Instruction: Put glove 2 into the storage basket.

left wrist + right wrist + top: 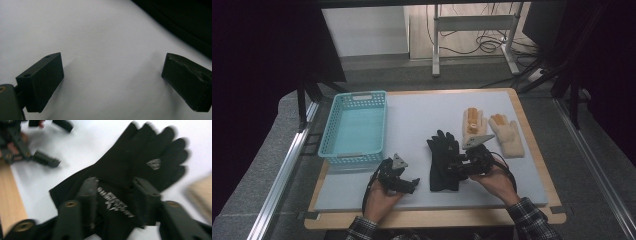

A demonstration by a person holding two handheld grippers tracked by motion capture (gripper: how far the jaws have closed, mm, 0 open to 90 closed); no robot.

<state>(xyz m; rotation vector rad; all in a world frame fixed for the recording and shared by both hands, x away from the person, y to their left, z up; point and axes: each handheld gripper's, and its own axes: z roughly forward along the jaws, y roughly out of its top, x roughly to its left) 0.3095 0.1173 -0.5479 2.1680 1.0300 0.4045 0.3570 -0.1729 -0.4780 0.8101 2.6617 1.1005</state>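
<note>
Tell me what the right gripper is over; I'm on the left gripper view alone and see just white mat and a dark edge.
Observer: The right gripper hangs over black gloves at mid-mat, jaws apart with printed fabric between them.
Operator: Gripping them?
Observer: Can't tell; the right gripper view is blurred.
Operator: Anything else on the mat?
Observer: Two cream gloves lie flat behind the black ones.
Operator: A bin?
Observer: A turquoise basket sits at the mat's left, nothing in it.

Open mat in the middle, things at its edges

Bare bench (pixel 422 107) lies between the basket (pixel 356 127) on the left and the tan gloves (pixel 492 131) far right; the black gloves (pixel 443 160) block the near centre, beside the left claw (pixel 408 184).
</note>
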